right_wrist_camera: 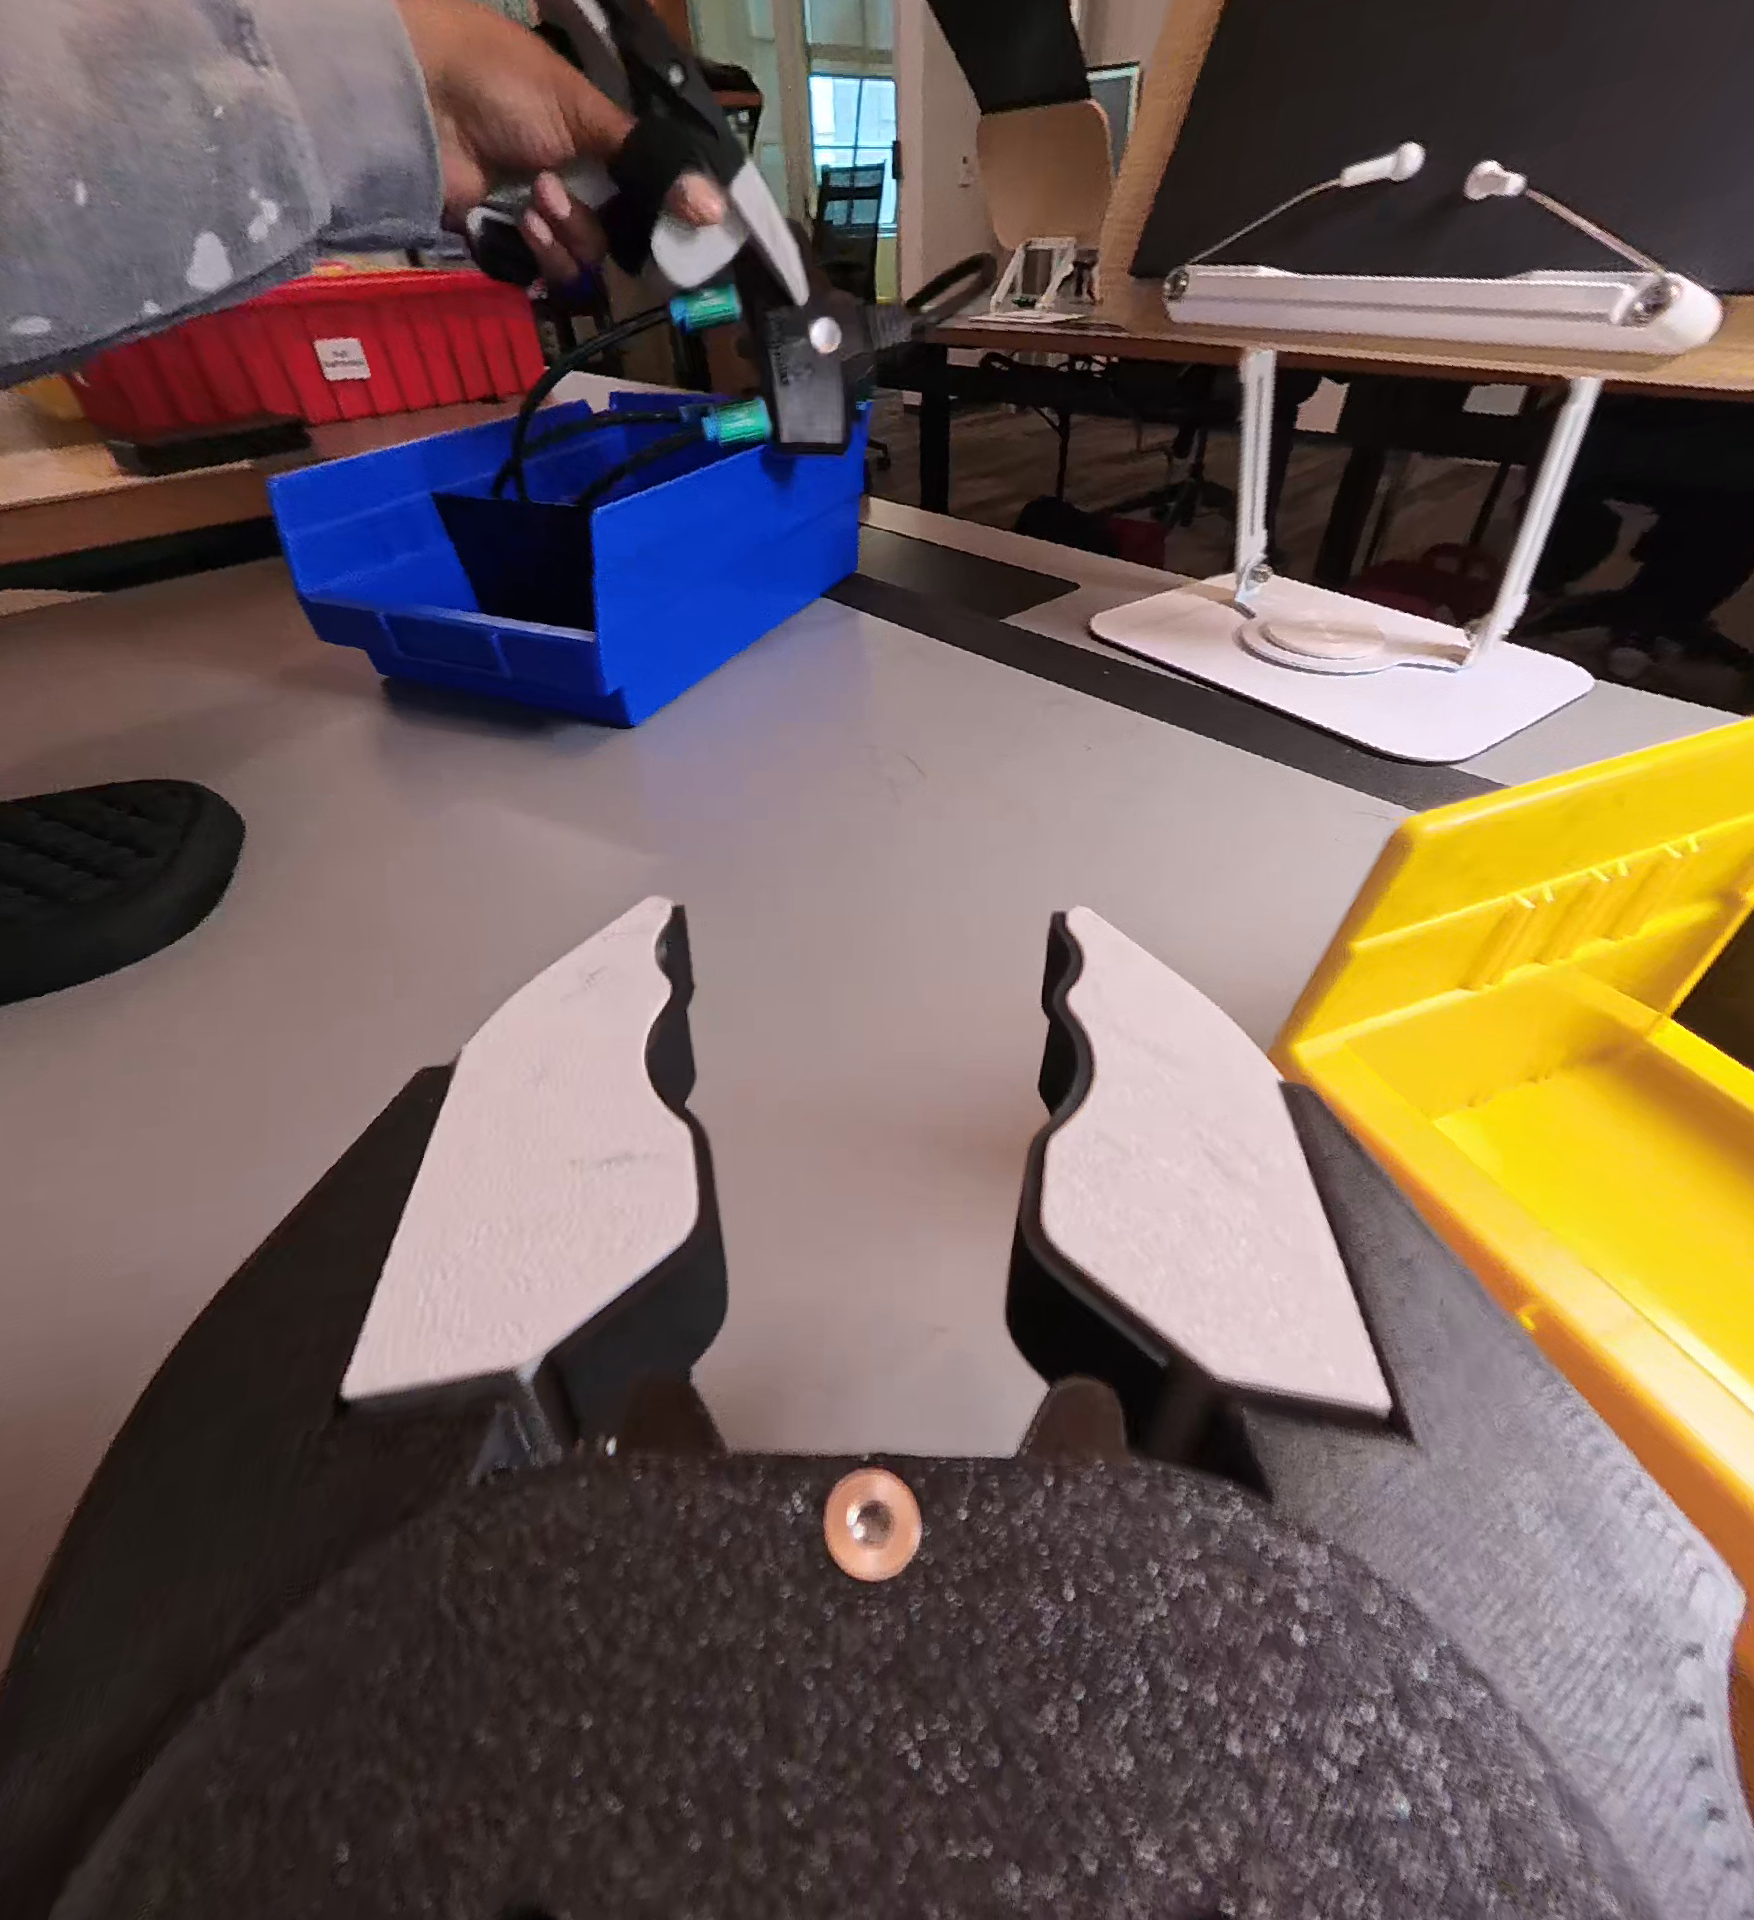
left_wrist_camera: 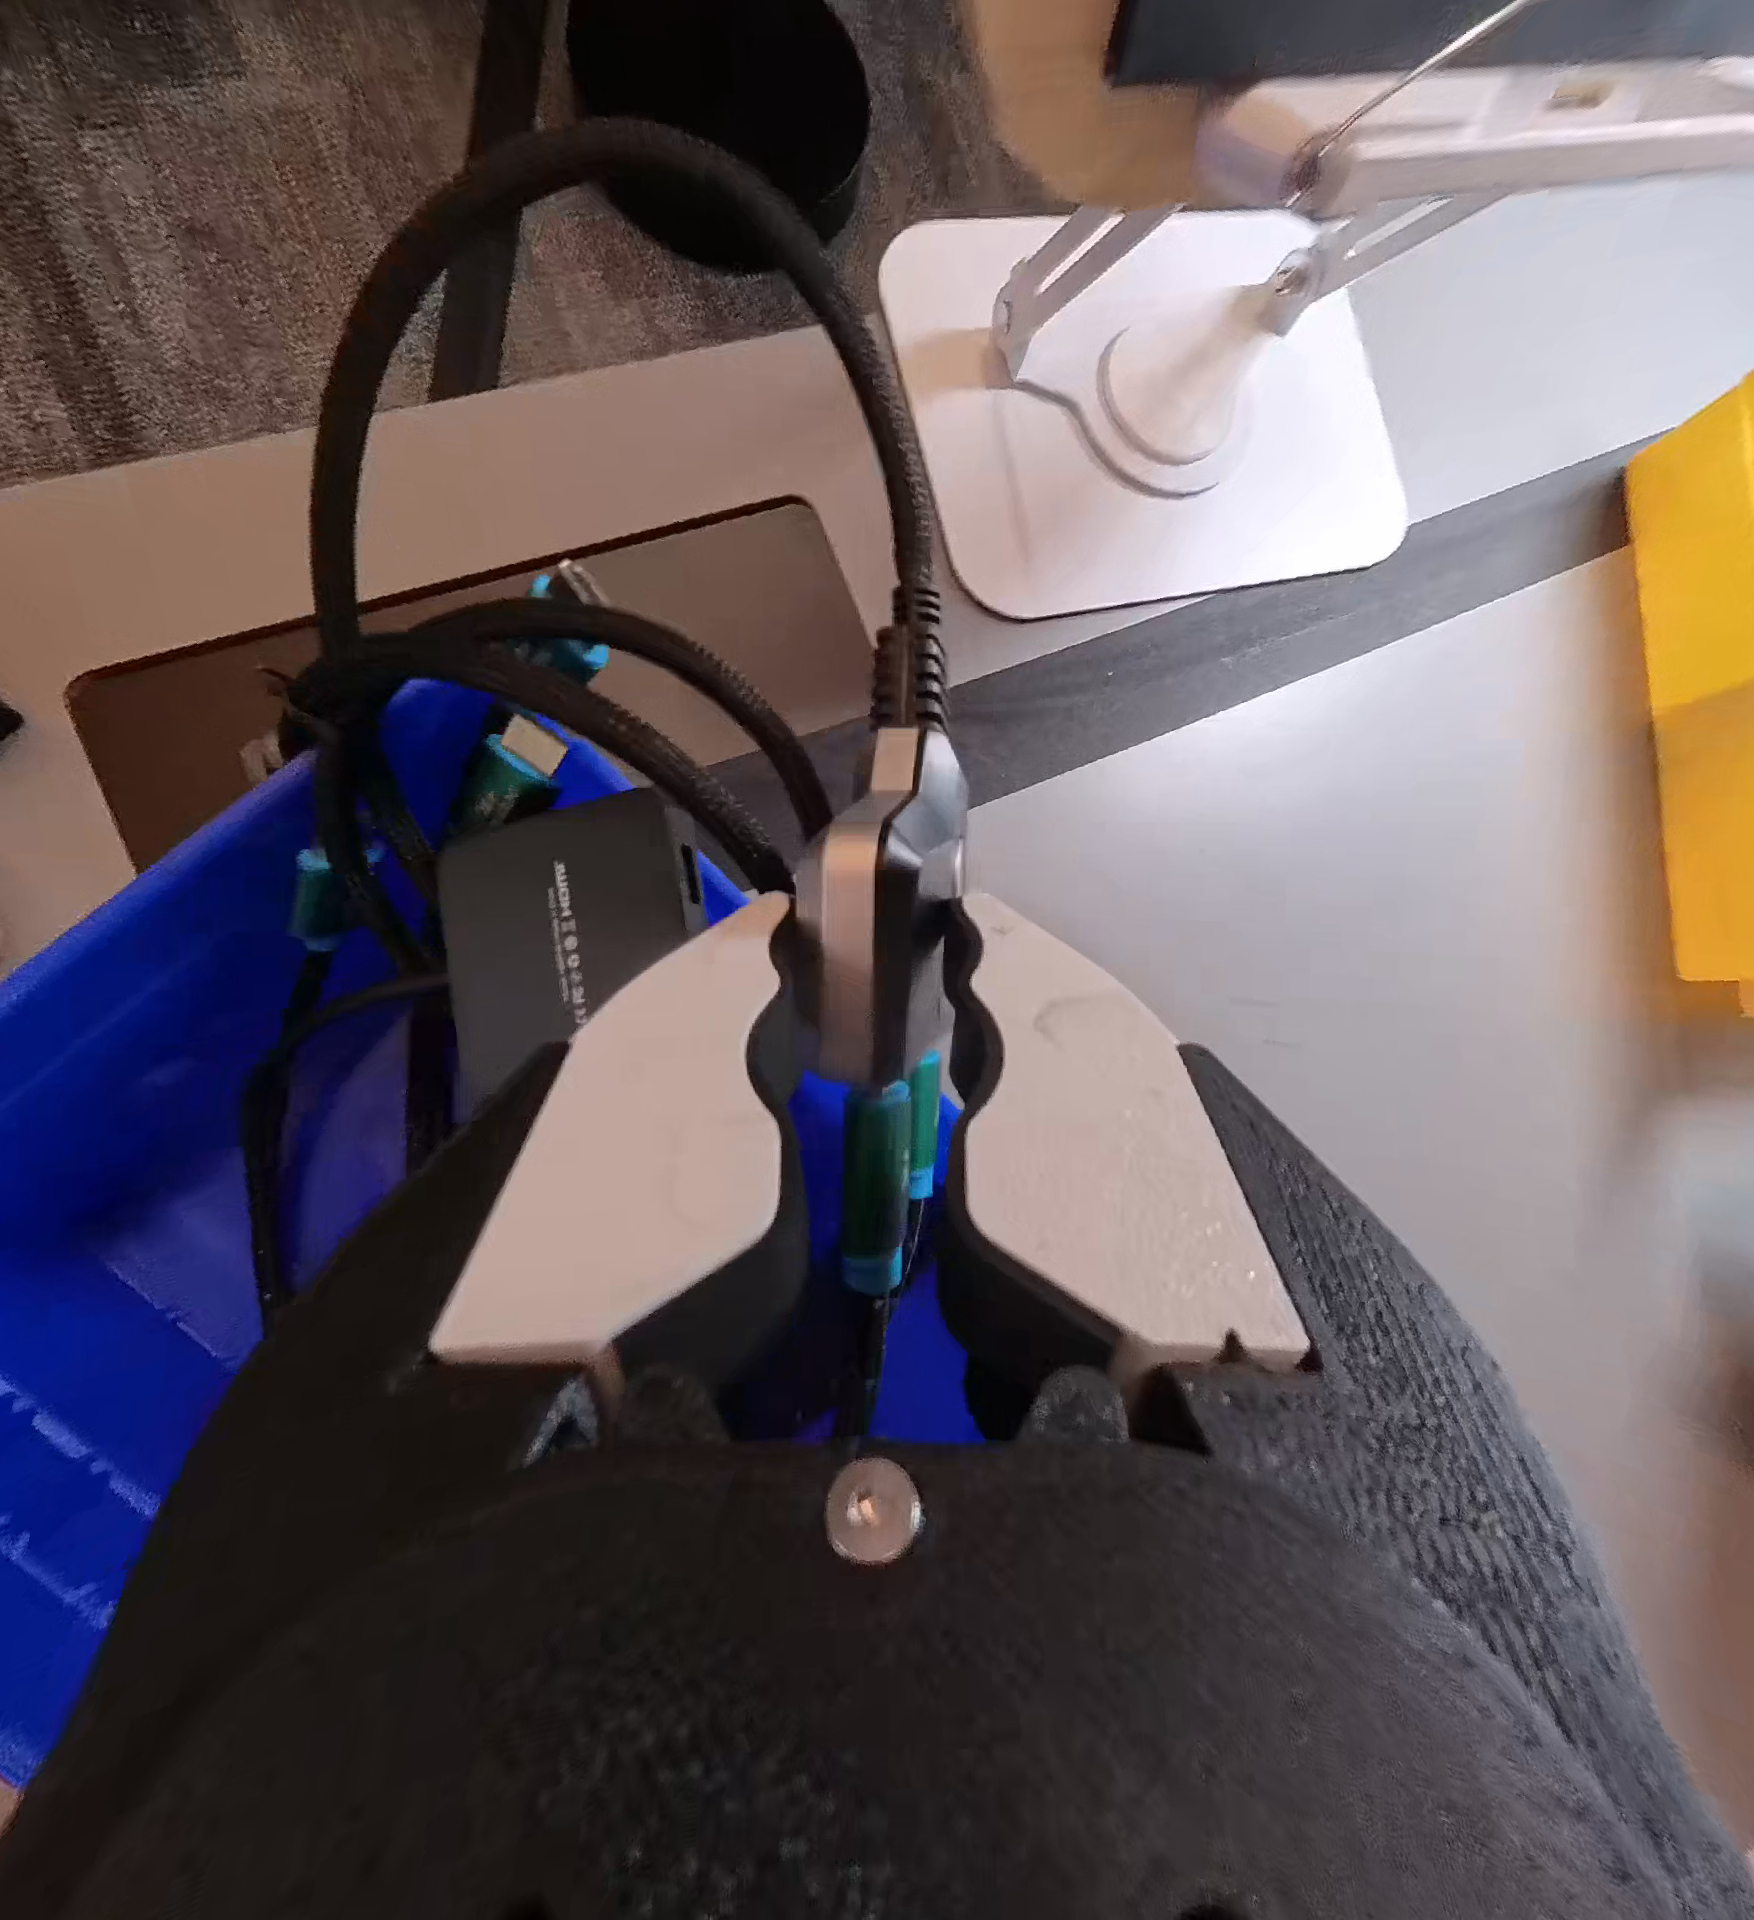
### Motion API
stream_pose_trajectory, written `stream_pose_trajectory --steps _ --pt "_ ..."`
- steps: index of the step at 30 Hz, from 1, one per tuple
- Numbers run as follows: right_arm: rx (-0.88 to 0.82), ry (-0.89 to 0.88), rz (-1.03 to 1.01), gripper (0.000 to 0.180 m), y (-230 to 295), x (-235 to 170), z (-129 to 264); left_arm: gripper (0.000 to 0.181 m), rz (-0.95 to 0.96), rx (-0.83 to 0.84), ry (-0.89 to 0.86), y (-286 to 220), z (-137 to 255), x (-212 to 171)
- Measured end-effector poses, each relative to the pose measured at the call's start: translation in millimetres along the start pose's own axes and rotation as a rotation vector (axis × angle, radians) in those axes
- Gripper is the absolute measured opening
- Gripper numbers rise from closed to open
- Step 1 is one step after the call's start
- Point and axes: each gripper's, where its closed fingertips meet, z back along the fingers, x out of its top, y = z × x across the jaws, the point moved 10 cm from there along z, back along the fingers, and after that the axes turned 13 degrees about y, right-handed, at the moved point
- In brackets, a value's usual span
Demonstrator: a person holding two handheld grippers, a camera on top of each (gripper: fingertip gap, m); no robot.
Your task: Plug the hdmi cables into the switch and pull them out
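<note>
Two tongs: left tongs (left_wrist_camera: 868,977) clamp the switch (left_wrist_camera: 878,914), centre frame above the blue bin (left_wrist_camera: 73,1195); right tongs (right_wrist_camera: 868,1018) gape empty. Lift steadily, clearing trailing cables (left_wrist_camera: 634,665).

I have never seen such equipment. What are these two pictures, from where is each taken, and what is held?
These are no robot arms: a person holds a two-finger gripper in each hand, with a camera on each looking along its fingers. The left wrist view shows the left gripper, jaws shut on a small grey metal switch with a black braided cable, lifted over a blue plastic bin of cables with teal plugs. The right wrist view shows the right gripper, jaws open and empty, low over the grey table, beside a yellow plastic bin. Farther off stands a white desk lamp.
</note>
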Motion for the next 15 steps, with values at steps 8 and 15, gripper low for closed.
stream_pose_trajectory --steps 8,15 --pt "0.049 0.042 0.04 0.074 9 0 -5 0.022 -0.004 -0.082 -0.076 -11 54 6" --pt "0.05 0.047 0.02 0.074 6 -1 -5 0.022 0.032 -0.221 -0.228 -17 121 11"
